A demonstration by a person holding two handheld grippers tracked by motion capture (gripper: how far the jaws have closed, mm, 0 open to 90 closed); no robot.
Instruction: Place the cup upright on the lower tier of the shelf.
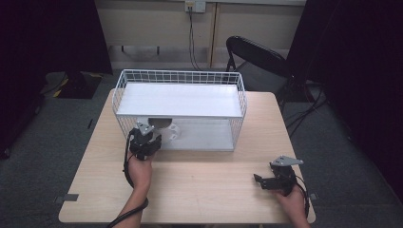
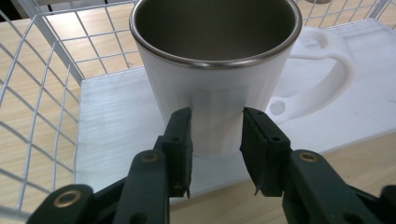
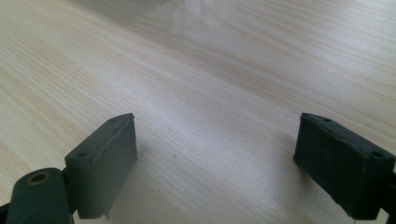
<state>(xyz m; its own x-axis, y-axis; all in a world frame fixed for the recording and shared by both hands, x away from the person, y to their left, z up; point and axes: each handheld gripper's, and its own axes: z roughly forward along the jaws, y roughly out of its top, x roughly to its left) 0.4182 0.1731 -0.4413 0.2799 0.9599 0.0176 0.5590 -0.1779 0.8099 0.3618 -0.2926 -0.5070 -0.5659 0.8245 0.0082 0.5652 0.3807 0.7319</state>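
A white mug (image 2: 219, 84) with a steel-lined inside and a big handle (image 2: 327, 70) stands upright on the white bottom board (image 2: 112, 126) of a wire basket (image 1: 178, 76). My left gripper (image 2: 217, 116) reaches in through the basket's open front. Its two black pads (image 2: 180, 135) sit against either side of the mug's narrow foot, with no gap showing. From above, that gripper (image 1: 150, 135) sits at the basket's front left, with the mug (image 1: 162, 124) just past it. My right gripper (image 3: 217, 126) hovers open over bare wood near the table's front right corner (image 1: 259, 181).
The basket carries a white shelf (image 1: 178, 99) across its top, above the mug. Its wire side wall (image 2: 42, 93) stands close on the left of the mug. A black folding chair (image 1: 254, 54) is behind the wooden table (image 1: 204, 185).
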